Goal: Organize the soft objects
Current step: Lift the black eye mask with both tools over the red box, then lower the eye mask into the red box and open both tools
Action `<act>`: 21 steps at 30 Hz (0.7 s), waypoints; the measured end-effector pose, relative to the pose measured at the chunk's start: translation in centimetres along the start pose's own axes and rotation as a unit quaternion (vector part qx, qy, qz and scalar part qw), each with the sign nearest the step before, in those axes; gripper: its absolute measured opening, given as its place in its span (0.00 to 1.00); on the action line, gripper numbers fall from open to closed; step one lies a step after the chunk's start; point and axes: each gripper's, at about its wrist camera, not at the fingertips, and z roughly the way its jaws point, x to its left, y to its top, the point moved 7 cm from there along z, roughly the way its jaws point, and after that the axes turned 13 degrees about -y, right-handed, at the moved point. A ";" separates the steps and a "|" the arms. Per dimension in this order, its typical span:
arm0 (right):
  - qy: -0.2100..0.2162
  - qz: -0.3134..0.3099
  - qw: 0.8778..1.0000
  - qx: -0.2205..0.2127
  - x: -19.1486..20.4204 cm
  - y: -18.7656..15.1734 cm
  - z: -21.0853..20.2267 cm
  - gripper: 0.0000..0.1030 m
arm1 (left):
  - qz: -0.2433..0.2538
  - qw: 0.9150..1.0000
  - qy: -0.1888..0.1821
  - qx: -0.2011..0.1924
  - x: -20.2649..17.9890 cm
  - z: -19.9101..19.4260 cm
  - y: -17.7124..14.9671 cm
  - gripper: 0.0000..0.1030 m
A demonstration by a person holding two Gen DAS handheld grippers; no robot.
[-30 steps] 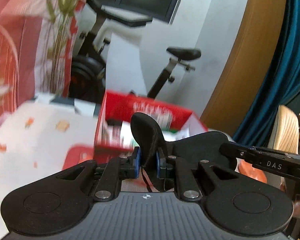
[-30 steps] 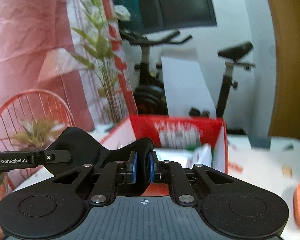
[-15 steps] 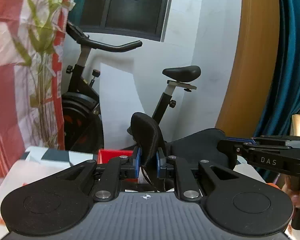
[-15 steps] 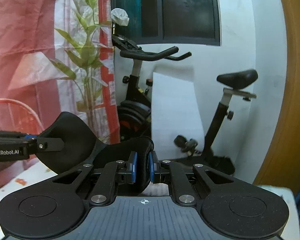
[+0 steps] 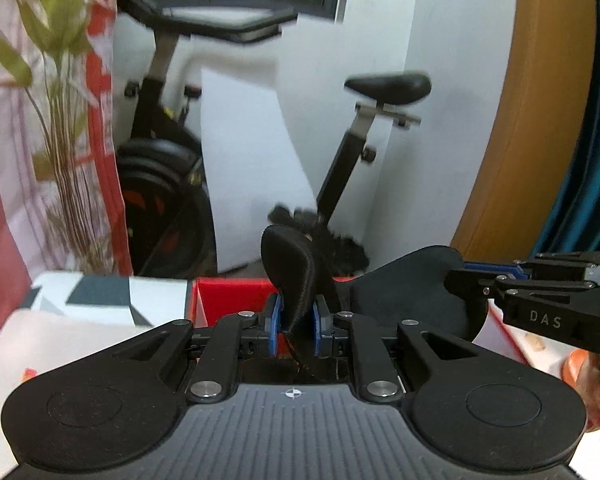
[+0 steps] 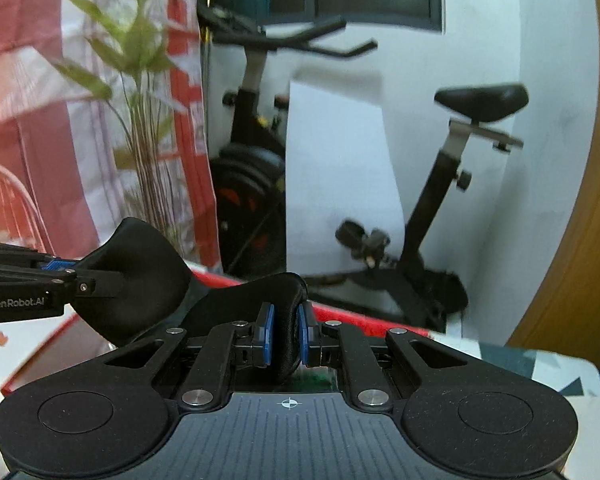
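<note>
Both hand-held grippers carry one black soft piece, seemingly a padded eye mask, above a red box on a desk covered in a white patterned cloth. The left hand-held gripper is nearly closed, its blue pads pinching one end of the black soft piece, which stands up from the jaws. The right hand-held gripper is likewise almost shut, clamping the other end. The fabric spans the gap between the two in a shallow curve.

A second earlier the red box filled the middle of both views, its printed contents showing; now only its far rim appears just beyond the fingertips, with the exercise bike and white wall looming behind. That suggests the pair has swept across the desk with the grip unchanged. Judged from this, the piece sits over the box's far edge, and lowering and release remain to be done.
</note>
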 end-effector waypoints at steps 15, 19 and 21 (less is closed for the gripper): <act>-0.020 0.024 0.996 0.085 -0.8 -3.6 3.4 0.17 | 0.011 0.996 0.013 0.085 1.3 3.5 -2.6 0.36; -0.033 0.028 0.995 0.094 -1.1 -3.8 3.5 0.23 | 0.014 0.996 0.018 0.088 1.3 3.4 -2.5 0.42; -0.043 0.028 0.995 0.091 -1.3 -3.9 3.2 0.25 | 0.016 0.996 0.021 0.086 1.3 3.2 -2.4 0.47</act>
